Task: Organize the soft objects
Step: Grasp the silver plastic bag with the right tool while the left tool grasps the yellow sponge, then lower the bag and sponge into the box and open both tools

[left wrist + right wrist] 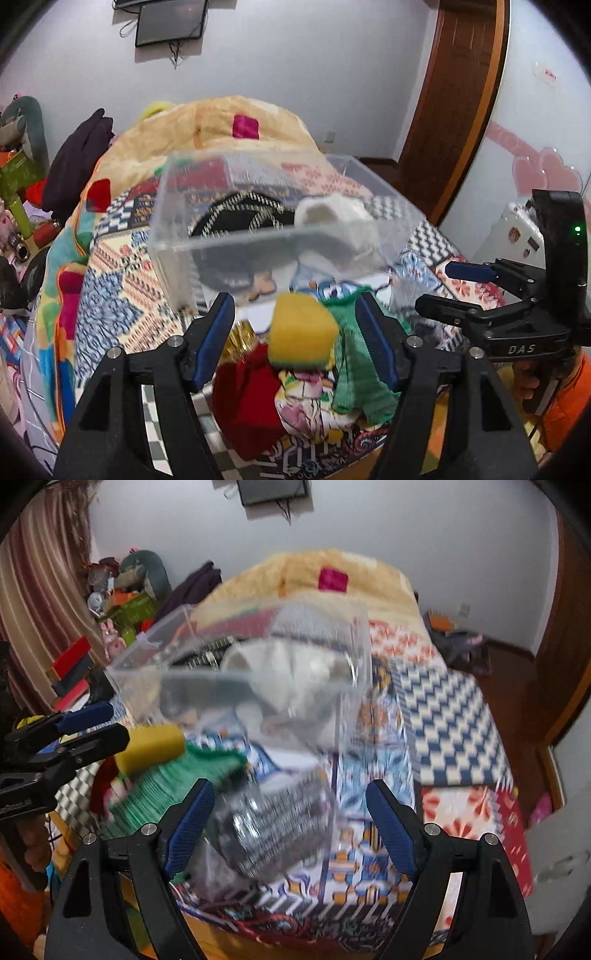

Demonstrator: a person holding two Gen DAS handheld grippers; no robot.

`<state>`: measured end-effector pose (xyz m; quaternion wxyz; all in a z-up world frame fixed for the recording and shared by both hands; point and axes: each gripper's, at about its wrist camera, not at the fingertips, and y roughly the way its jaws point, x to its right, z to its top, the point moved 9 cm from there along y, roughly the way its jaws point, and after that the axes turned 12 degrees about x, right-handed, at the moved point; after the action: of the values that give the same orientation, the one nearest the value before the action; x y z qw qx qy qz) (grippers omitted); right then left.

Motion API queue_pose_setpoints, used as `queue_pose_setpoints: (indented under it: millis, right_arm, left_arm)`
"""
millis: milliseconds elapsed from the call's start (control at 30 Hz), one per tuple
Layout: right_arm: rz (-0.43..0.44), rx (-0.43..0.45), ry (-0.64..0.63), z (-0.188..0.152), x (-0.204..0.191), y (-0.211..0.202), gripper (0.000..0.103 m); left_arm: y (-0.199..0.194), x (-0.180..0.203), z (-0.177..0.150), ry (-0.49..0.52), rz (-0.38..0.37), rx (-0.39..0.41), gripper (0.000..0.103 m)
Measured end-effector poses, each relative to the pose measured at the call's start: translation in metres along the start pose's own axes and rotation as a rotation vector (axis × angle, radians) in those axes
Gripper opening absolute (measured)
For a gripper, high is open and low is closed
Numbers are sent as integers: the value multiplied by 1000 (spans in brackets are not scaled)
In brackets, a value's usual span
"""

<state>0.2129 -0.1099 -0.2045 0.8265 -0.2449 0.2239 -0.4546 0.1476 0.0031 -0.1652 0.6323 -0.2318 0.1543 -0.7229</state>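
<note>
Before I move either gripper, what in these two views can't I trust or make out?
- Grey-black patterned item, right wrist view: motion blur; what it is and whether anything holds it is unclear.
- Clear box contents, both views: the cloudy wall blurs the dark item beside the white item.
- Red cloth, left wrist view: partly hidden behind the left gripper.
- Yellow sponge, left wrist view: contact with the fingers unclear.

This is a lived-in bedroom in a home: a bed (110,288) under patchwork quilts fills the middle, with a wooden door (454,99) to one side. A wall-mounted screen (170,20) hangs above, striped curtains (40,602) and heaped toys (125,587) crowd a corner.
</note>
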Motion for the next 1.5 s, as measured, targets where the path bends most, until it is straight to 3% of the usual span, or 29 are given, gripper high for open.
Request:
queue_pose_setpoints:
  millis: [133, 233, 400, 500, 700, 1200, 1500]
  right_arm:
    - [4, -37, 37, -16, 7, 6, 81]
    - [28, -43, 64, -18, 7, 5, 70]
    - [52, -45, 65, -20, 2, 2, 53]
    - [56, -36, 63, -19, 0, 0, 44]
    - [82, -9, 80, -11, 1, -6, 30]
    - [80, 183, 5, 52, -11, -47, 27]
    - [38, 300, -57, 105, -21, -42, 27]
  left_arm:
    - [6, 2, -12, -14, -2, -15, 67]
    - [9, 5, -19, -20, -11, -25, 66]
    - [10, 3, -21, -27, -21, -20, 54]
    - [11, 1, -21, -39, -26, -22, 39]
    - [2, -3, -16, -47, -15, 9, 36]
    - [-38, -11, 46, -31, 24, 174, 36]
    - [-31, -12, 89, -14, 46, 247, 36]
